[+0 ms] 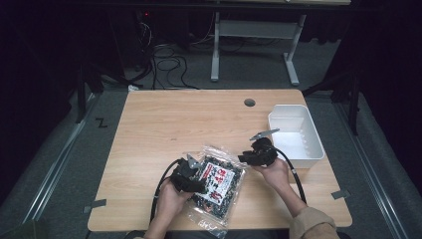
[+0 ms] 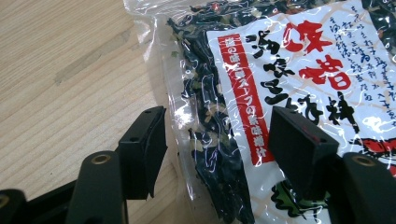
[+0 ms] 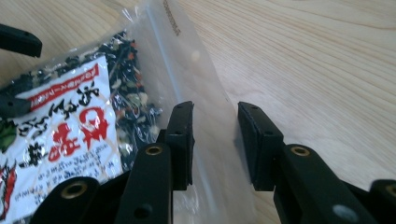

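High view: clear plastic bag of dark dried flakes with white-and-red printed label (image 1: pixel 217 182) flat on light wood surface (image 1: pixel 164 124), near edge. Left gripper (image 2: pixel 217 149) fingers spread, straddling bag's left margin, not closed. Right gripper (image 3: pixel 215 140) fingers parted around clear sealed strip, apparently readied for a two-point lift. White plastic bin (image 1: pixel 311 134) beyond, right, likely destination.

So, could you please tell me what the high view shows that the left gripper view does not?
High view alone: the white bin at the table's right, both hands, the right gripper by the bag's upper right edge, and the floor with cables beyond. Left gripper view alone: the left gripper, jaws apart, straddling the bag's side edge, and the label's print. Both: the bag of dried seaweed mix and the wooden table.
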The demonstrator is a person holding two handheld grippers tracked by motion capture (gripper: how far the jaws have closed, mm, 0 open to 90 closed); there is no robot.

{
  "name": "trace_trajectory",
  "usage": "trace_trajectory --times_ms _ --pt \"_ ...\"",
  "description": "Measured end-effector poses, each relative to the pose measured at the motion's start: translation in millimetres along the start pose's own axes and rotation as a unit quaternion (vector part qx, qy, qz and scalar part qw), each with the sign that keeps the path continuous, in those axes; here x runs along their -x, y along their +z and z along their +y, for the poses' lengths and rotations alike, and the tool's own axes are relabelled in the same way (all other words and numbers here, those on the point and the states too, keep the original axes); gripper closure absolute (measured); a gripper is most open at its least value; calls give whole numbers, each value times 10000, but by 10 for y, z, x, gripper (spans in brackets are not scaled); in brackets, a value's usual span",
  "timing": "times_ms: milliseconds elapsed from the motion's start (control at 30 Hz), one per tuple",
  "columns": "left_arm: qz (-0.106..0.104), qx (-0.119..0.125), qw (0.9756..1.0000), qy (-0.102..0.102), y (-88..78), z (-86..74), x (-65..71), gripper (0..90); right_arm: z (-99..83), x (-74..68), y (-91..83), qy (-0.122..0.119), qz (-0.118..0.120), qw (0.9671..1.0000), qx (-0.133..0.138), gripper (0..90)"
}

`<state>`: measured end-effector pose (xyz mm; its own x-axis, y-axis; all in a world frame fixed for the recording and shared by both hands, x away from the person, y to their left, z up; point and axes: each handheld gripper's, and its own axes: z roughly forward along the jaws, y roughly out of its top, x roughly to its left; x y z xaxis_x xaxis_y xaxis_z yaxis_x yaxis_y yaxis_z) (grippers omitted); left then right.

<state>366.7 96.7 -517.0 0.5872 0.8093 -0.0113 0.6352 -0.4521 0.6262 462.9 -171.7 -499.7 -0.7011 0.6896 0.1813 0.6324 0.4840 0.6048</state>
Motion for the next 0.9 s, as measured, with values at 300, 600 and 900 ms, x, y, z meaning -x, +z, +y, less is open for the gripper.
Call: trace_trajectory --times_ms 300,600,900 --pt "128 58 9998 112 -6 -9 31 370 27 -42 -43 -198 147 9995 177 897" --pt "6 225 9995 -232 -20 -40 -20 333 43 -94 -151 -405 105 9984 386 900" --pt "43 516 9980 -370 -91 -63 -58 338 185 -132 -493 -621 -4 9958 679 900"
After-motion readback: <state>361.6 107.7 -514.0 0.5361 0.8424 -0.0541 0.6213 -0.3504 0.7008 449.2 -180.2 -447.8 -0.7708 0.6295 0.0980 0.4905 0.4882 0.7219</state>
